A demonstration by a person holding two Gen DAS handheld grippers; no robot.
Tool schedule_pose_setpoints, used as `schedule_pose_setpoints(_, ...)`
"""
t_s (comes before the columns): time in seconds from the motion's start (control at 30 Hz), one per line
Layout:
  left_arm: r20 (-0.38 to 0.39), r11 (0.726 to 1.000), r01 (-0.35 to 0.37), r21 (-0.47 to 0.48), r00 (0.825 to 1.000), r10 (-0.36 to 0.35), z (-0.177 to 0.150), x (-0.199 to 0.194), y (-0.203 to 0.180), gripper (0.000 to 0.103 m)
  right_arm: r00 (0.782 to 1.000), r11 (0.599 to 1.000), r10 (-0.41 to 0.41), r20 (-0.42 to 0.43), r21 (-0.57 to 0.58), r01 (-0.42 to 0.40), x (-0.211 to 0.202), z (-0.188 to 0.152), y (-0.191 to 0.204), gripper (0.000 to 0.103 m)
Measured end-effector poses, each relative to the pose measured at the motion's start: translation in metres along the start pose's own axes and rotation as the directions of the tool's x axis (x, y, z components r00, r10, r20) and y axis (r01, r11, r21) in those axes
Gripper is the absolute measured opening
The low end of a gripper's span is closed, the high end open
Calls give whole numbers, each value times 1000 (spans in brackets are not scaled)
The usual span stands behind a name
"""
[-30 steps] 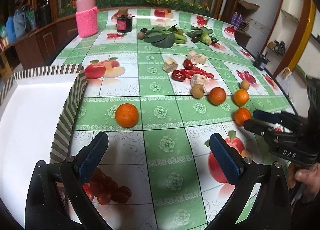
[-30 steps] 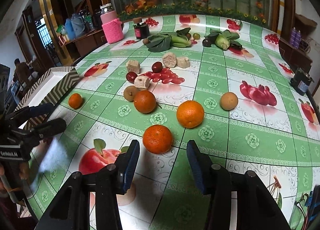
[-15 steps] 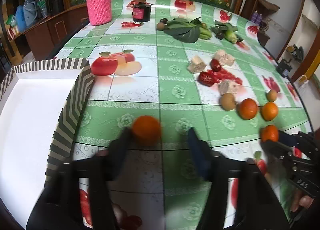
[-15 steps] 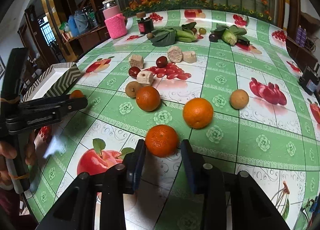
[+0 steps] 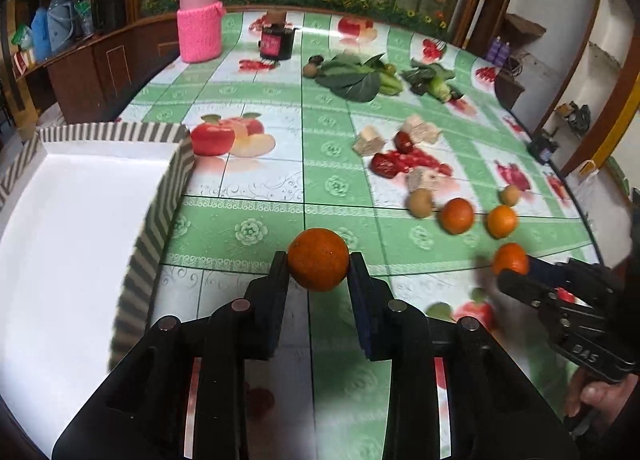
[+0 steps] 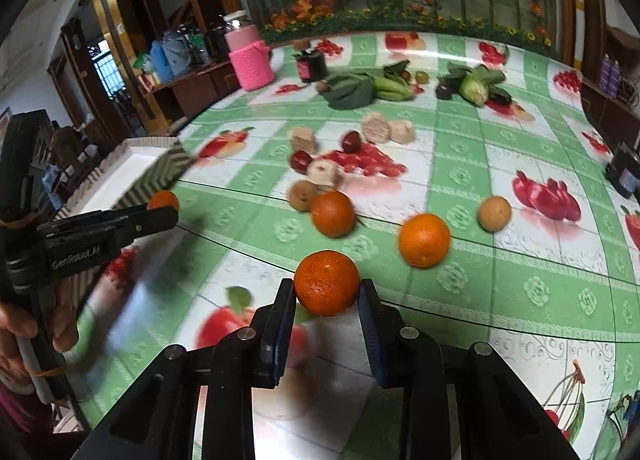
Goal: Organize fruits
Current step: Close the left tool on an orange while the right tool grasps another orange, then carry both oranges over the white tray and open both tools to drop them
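My left gripper [image 5: 318,266] has its jaws closing, and both pads press on an orange [image 5: 318,258] just right of the white box with striped walls [image 5: 160,220]. My right gripper [image 6: 327,294] is closing too, its pads touching a second, darker orange [image 6: 327,282] near the table's front edge. Each gripper shows in the other view: the right gripper [image 5: 516,272] at the right, the left gripper [image 6: 166,214] at the left beside the box [image 6: 160,172]. Two more oranges [image 6: 333,213] [image 6: 424,240] and two small brown fruits [image 6: 495,213] [image 6: 302,195] lie on the tablecloth beyond.
Red dates [image 5: 384,164] and pale cake cubes [image 5: 370,144] lie mid-table. Leafy greens [image 5: 352,78], a dark jar [image 5: 276,42] and a pink-sleeved jar [image 5: 199,26] stand further back. A black device [image 6: 624,176] sits at the right edge. A person's hand [image 5: 596,400] holds the right gripper.
The left gripper, wide open a second ago, came forward around the lone orange and shut on it. The right gripper's jaws narrowed onto the orange in front of them.
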State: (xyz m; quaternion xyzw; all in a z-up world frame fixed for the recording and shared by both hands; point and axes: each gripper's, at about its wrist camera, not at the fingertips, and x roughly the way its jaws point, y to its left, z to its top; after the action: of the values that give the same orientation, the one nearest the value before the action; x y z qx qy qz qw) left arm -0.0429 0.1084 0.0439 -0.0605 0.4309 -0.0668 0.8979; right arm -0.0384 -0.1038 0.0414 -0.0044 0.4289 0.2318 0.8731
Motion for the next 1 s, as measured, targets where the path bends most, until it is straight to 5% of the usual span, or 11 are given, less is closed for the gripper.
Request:
schedule_pose_setpoints(0.23, 35, 1000, -8, -24, 999, 9, 1, -52, 22, 29, 993, 992, 117, 19, -48, -116, -3, 17, 43, 31)
schedule_pose_setpoints(0.57, 40, 976, -196, -96, 979, 201, -4, -86, 106, 29, 963, 948, 270, 8, -177, -265, 26, 61, 135, 31)
schedule_pose_setpoints(0.77, 11, 961, -191, -200, 980, 197, -21, -78, 138, 29, 942, 912, 329, -61, -237, -334, 67, 92, 186, 31)
schedule_pose_setpoints(1.0, -17, 955, -166, -246, 986, 167, -26, -71, 143, 29, 938, 902, 293, -183, -273, -335, 129, 106, 217, 31)
